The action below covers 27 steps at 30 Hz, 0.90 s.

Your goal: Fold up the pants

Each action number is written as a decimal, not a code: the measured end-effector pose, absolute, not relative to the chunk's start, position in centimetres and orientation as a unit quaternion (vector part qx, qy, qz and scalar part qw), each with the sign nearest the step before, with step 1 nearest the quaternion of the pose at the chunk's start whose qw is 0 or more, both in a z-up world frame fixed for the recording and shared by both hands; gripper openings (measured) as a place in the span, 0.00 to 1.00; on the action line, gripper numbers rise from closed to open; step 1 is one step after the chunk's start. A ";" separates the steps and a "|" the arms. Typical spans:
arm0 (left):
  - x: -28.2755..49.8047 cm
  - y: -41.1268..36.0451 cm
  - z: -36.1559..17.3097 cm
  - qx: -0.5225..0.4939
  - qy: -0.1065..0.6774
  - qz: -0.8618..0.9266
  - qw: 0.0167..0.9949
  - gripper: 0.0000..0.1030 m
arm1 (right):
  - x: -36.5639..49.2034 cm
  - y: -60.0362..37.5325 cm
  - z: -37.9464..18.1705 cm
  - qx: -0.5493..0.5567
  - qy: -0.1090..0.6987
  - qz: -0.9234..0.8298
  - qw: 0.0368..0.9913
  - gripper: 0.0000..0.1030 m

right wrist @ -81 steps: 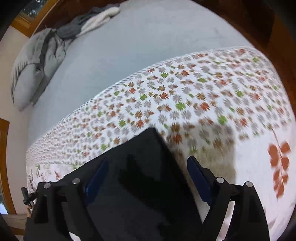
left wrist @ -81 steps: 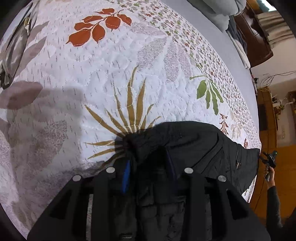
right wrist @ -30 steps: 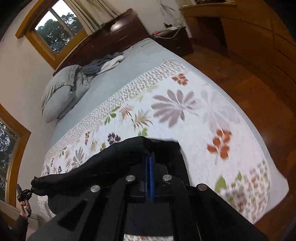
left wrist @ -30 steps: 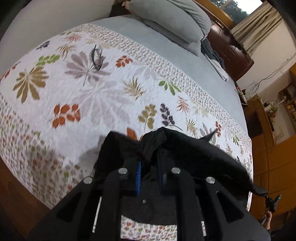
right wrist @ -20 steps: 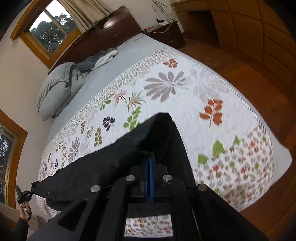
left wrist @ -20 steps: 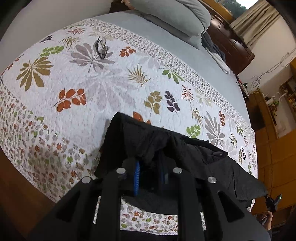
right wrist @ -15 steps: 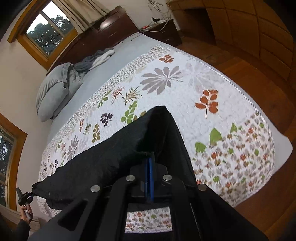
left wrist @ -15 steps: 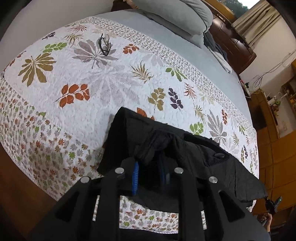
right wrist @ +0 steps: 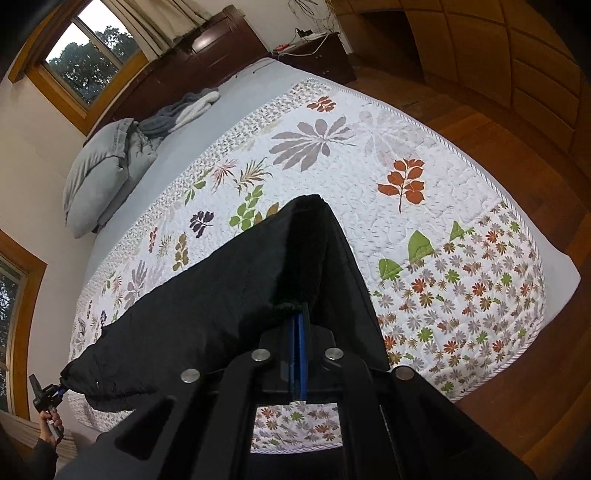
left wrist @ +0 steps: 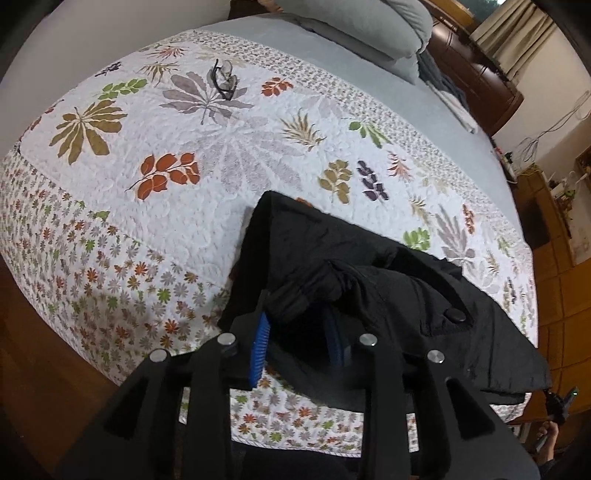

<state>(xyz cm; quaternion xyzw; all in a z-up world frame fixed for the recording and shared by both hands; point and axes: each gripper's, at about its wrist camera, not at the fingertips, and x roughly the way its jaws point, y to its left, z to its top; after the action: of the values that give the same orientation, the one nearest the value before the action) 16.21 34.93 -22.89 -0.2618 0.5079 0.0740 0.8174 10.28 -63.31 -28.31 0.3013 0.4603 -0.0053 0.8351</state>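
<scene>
— Where are the pants (left wrist: 373,295), and how much room is around them?

— I hold them up over the near edge of the quilt (left wrist: 192,206), stretched between my two claws. My left gripper (left wrist: 297,332) pinches a bunched, thick fold of the black cloth between its blue pads. My right gripper (right wrist: 297,325) is pressed together on a thin edge of the cloth, pads almost meeting. The far part of the pants rests on the quilt; the near part hangs past the quilt's edge toward me.

— And beyond the pants?

— From the pants outward the quilt lies flat and broad, with leaf prints in the middle and a small flowered border along its near edge and its sides. A pair of glasses (left wrist: 223,79) lies on the quilt, well apart from the pants, toward the pillows (left wrist: 369,22). Past the quilt's far border comes plain grey sheet (right wrist: 236,96), then the pillows and a heap of grey and white cloth (right wrist: 184,109) at the dark headboard (right wrist: 192,59). Off the quilt's corners the wood floor (right wrist: 517,177) shows.

— How does the cloth look?

— Black, matte, a bit creased. In the left view I see a round button (left wrist: 453,315) beside a seam. In the right view the cloth rises in a tent-like ridge from my pads, with one straight hemmed edge running down its right side.
</scene>
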 end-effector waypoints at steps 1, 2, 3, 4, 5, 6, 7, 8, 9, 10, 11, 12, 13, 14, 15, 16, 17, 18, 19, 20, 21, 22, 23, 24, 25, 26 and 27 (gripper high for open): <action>16.3 34.9 -23.2 -0.254 0.513 0.083 0.816 0.30 | 10.2 -63.3 -28.4 0.301 0.461 -0.007 0.834 0.02; 16.3 34.9 -23.4 -0.247 0.517 0.091 0.815 0.33 | 10.1 -63.3 -28.7 0.304 0.464 -0.008 0.832 0.02; 16.2 34.9 -23.6 -0.243 0.520 0.098 0.813 0.34 | 10.0 -63.4 -28.9 0.305 0.466 -0.009 0.831 0.02; 16.1 35.1 -23.8 -0.242 0.522 0.106 0.811 0.38 | 10.0 -63.4 -29.1 0.305 0.467 -0.010 0.830 0.02; 16.0 35.2 -24.1 -0.241 0.524 0.115 0.809 0.47 | 9.9 -63.4 -29.2 0.306 0.469 -0.010 0.829 0.02; 15.8 35.4 -24.2 -0.237 0.525 0.124 0.808 0.52 | 9.8 -63.4 -29.4 0.305 0.471 -0.011 0.828 0.05; 15.6 35.6 -24.4 -0.229 0.527 0.141 0.806 0.65 | 9.8 -63.5 -29.5 0.305 0.473 -0.014 0.827 0.07; 15.3 35.7 -24.6 -0.221 0.526 0.157 0.806 0.74 | 9.7 -63.6 -29.7 0.306 0.476 -0.016 0.824 0.08; 15.1 35.9 -24.7 -0.216 0.526 0.167 0.806 0.77 | 9.5 -63.7 -30.0 0.307 0.481 -0.020 0.821 0.11; 14.8 36.1 -24.8 -0.208 0.528 0.182 0.803 0.81 | 9.4 -63.8 -30.1 0.308 0.483 -0.023 0.820 0.11; 14.4 36.4 -25.0 -0.205 0.530 0.198 0.799 0.83 | 9.3 -63.8 -30.3 0.308 0.485 -0.025 0.818 0.11; 14.2 36.7 -25.1 -0.205 0.532 0.208 0.795 0.84 | 9.2 -63.9 -30.7 0.309 0.491 -0.030 0.814 0.13; 13.7 37.2 -25.4 -0.204 0.536 0.232 0.786 0.86 | 9.0 -64.0 -30.9 0.311 0.495 -0.035 0.811 0.19; 13.1 37.8 -25.5 -0.209 0.535 0.256 0.778 0.86 | 8.8 -64.1 -31.2 0.317 0.497 -0.039 0.807 0.22; 12.3 38.5 -25.6 -0.223 0.529 0.278 0.770 0.86 | 8.5 -64.3 -31.5 0.325 0.498 -0.044 0.803 0.26; 11.6 39.0 -25.6 -0.242 0.522 0.287 0.766 0.87 | 8.2 -64.6 -31.8 0.340 0.496 -0.044 0.798 0.28; 10.7 39.6 -25.6 -0.267 0.511 0.293 0.763 0.87 | 7.8 -64.8 -32.0 0.353 0.494 -0.044 0.794 0.29; 10.0 40.1 -25.7 -0.288 0.505 0.301 0.757 0.87 | 7.4 -64.9 -32.3 0.367 0.491 -0.047 0.789 0.30; 9.2 40.6 -25.8 -0.306 0.500 0.307 0.749 0.87 | 7.1 -64.9 -32.5 0.375 0.489 -0.047 0.786 0.33; 8.6 40.8 -25.9 -0.321 0.496 0.307 0.746 0.87 | 6.7 -65.1 -32.8 0.392 0.485 -0.046 0.781 0.34; 8.1 40.7 -25.9 -0.333 0.489 0.302 0.747 0.87 | 6.2 -65.2 -33.0 0.413 0.477 -0.043 0.774 0.34; 7.6 40.5 -25.8 -0.347 0.478 0.290 0.753 0.88 | 5.8 -65.3 -33.2 0.430 0.470 -0.043 0.769 0.34; 7.3 40.2 -25.7 -0.358 0.469 0.277 0.759 0.89 | 5.3 -65.4 -33.3 0.452 0.460 -0.041 0.763 0.34; 7.0 39.9 -25.6 -0.370 0.459 0.261 0.764 0.89 | 4.8 -65.4 -33.5 0.483 0.443 -0.031 0.755 0.35; 6.8 39.3 -25.6 -0.390 0.446 0.240 0.769 0.90 | 4.5 -65.4 -33.6 0.500 0.433 -0.024 0.750 0.35; 6.7 38.9 -25.7 -0.407 0.436 0.225 0.770 0.90 | 4.4 -65.3 -33.8 0.519 0.420 -0.016 0.744 0.35; 6.7 38.5 -26.0 -0.424 0.428 0.211 0.770 0.91 | 4.3 -65.0 -34.1 0.541 0.407 -0.004 0.736 0.35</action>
<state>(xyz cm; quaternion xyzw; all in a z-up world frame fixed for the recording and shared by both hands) 6.68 38.46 -26.04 -0.4240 0.4284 0.2108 0.7696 4.29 -64.97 -34.06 0.5407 0.4075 -0.0038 0.7360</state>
